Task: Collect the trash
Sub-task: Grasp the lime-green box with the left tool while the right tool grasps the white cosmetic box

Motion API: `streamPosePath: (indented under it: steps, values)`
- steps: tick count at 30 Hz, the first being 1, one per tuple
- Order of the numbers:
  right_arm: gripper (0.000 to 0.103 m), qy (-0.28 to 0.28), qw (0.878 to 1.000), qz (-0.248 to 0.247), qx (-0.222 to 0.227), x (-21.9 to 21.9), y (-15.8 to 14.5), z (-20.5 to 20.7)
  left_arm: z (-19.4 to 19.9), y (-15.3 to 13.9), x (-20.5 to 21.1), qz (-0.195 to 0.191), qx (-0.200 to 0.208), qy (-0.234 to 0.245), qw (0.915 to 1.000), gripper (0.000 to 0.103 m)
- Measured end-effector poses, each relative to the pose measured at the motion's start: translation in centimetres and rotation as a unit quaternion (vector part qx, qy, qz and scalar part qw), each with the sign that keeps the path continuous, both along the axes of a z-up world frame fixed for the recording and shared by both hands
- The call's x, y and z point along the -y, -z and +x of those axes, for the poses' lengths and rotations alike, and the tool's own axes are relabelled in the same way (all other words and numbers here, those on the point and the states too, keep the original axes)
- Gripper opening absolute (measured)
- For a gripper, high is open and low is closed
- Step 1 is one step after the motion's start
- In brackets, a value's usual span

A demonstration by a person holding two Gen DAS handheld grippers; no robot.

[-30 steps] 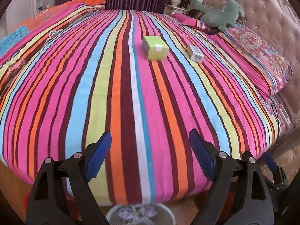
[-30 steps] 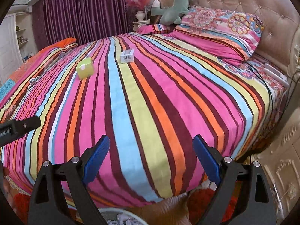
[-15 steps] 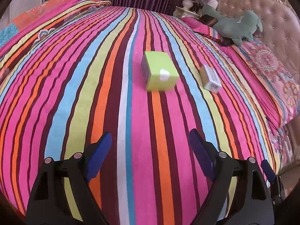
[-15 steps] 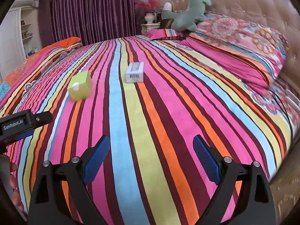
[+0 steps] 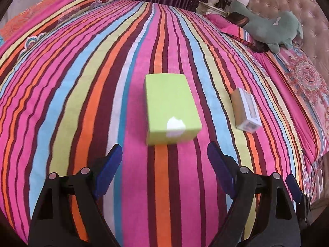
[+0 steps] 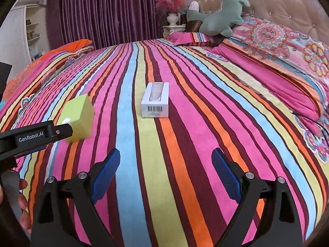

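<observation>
A lime-green box [image 5: 171, 108] with a torn white patch lies on the striped bedspread [image 5: 82, 82], just beyond my open left gripper [image 5: 164, 162] and centred between its blue pads. To its right lies a small white and tan box [image 5: 245, 110]. In the right wrist view that white box [image 6: 155, 99] shows a barcode end and sits a little ahead of my open right gripper [image 6: 165, 168]. The green box [image 6: 79, 115] is at the left there, partly behind the black body of the left gripper [image 6: 35, 136]. Neither gripper touches a box.
A green plush toy [image 6: 220, 18] rests on patterned pillows [image 6: 277, 47] by the tufted headboard [image 6: 287, 4] at the right. Purple curtains [image 6: 102, 12] and a nightstand with a vase [image 6: 173, 19] stand behind the bed. A person's fingers [image 6: 21, 195] show at the left edge.
Both grippers have moved forward over the bed; the green and white boxes now appear much nearer. The bed's near edge and the bin below it have left view. Jaws kept their width.
</observation>
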State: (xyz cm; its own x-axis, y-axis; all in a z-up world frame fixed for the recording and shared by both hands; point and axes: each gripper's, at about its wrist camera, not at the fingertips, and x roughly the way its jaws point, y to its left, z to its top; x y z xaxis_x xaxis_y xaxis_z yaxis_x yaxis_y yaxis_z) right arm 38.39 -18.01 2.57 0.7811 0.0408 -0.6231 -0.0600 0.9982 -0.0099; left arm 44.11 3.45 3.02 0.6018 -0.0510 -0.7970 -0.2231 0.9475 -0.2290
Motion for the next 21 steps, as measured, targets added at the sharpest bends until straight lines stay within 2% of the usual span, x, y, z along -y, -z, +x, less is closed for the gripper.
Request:
streamPosePath:
  steps: [8,12,16,21]
  values:
    - [0.086,-0.029,1.000,-0.012,-0.006,-0.9,0.5,4.9,3.7,1.3,-0.1,-0.011,-0.015,-0.005,0.9998,0.082]
    - [0.086,-0.034,0.999,-0.021,-0.009,-1.5,0.8,7.2,5.3,2.0,0.0,-0.003,-0.023,-0.006,0.9997,0.082]
    - [0.086,-0.049,0.998,-0.029,-0.020,-2.1,1.2,9.3,6.2,2.4,-0.8,-0.013,-0.025,-0.021,0.9994,0.082]
    - [0.086,-0.060,0.996,-0.051,-0.032,-2.7,1.6,11.3,7.1,2.5,-1.1,-0.003,-0.029,-0.016,0.9994,0.082]
